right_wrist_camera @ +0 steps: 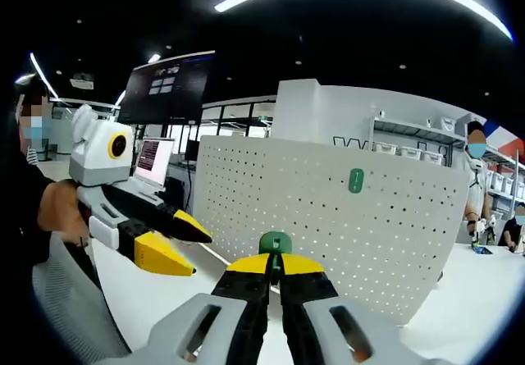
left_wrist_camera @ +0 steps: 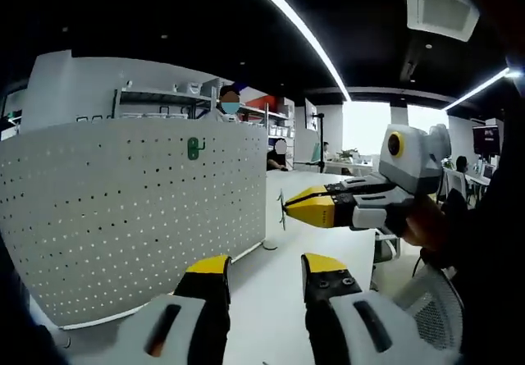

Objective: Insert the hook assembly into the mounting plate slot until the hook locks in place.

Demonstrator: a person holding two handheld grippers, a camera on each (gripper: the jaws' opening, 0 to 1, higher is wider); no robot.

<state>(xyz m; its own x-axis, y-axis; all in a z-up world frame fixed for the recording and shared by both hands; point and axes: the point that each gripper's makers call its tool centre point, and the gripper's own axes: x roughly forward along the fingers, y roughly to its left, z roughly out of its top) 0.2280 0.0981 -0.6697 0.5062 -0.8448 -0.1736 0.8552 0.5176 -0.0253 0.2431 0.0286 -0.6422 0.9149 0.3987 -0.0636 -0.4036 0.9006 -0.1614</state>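
Green hook (right_wrist_camera: pixel 275 243) sits pinched in the right tool (right_wrist_camera: pixel 276 268), well short of the pegboard (right_wrist_camera: pixel 328 217); left tool (left_wrist_camera: pixel 264 271) gapes empty above the white counter (left_wrist_camera: pixel 271 279).

matt white perforated sheet on the pegboard (left_wrist_camera: pixel 139 217), painted smooth, with a small green hook piece (left_wrist_camera: pixel 194 148) of glossy-looking plastic fixed near its top edge. smooth white surface (left_wrist_camera: pixel 271 275) with a faint sheen; hard plastic on the left tool (left_wrist_camera: pixel 264 276), yellow-tipped, black and pale grey, smooth and slightly shiny. same yellow, black and grey plastic on the right tool (right_wrist_camera: pixel 276 264), pressed together on a green hook assembly (right_wrist_camera: pixel 275 242) of smooth plastic; whether the pegboard is metal or plastic, impossible to tell.
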